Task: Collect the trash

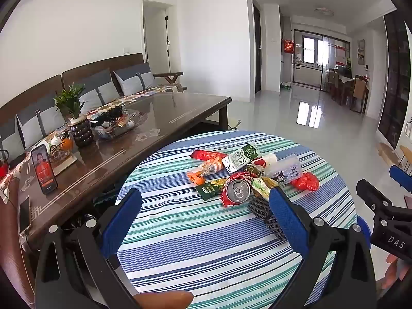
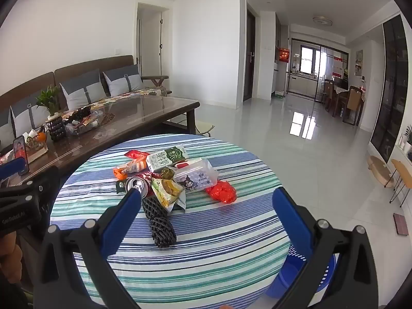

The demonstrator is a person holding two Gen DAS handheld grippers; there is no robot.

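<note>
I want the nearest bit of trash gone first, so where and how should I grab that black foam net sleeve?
Grip the black foam net sleeve across its narrow middle, coming from above with the open right gripper. It lies flat on the striped tablecloth, long axis running toward the camera, its near end clear; its far end touches the soda can and the snack wrapper.

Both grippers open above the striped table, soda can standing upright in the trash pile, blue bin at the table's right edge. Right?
Not the can: it lies on its side, top facing the camera, in the left wrist view. The rest holds.
</note>
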